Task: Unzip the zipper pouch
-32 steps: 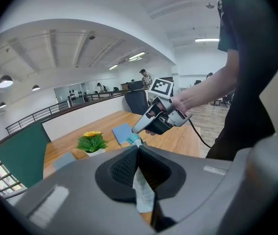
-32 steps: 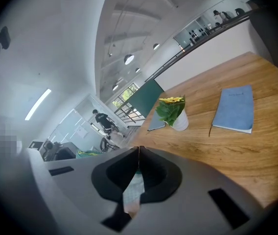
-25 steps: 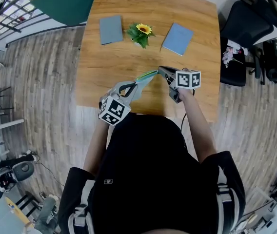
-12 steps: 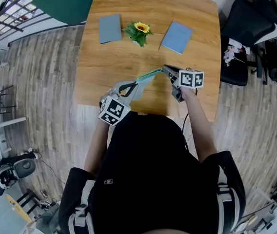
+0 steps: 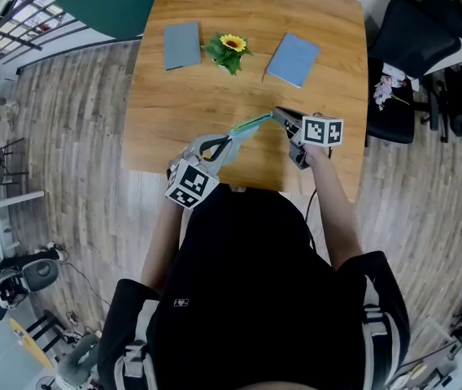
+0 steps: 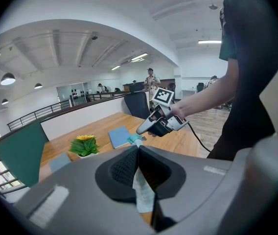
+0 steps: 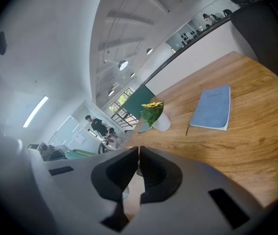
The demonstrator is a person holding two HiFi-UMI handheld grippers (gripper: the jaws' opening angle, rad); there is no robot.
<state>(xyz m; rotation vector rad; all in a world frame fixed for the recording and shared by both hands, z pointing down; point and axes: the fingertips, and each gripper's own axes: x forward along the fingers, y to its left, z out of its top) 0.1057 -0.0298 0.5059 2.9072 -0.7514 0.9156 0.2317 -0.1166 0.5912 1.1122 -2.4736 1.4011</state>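
Now, pouch: off the table, stretched between the two grippers on the near side of the pot, toward the person.
Left gripper: jaws pressed together on one end of the pouch; pale fabric runs down between the pads in the left gripper view. Judged role: anchor, so the pouch cannot follow the pull.
Right gripper: jaws also closed tight, pinching the pouch's other end, the one nearer the pot. The zipper tab should sit there, but it is too small to tell.
Tension: pouch looks taut in a straight line. Judged reason: a flat, tight zipper track slides more easily.
Progress: cannot tell how far the zipper is open; the slit does not show.
Bystanders: two notebooks, one each side of the pot, well clear of the work.
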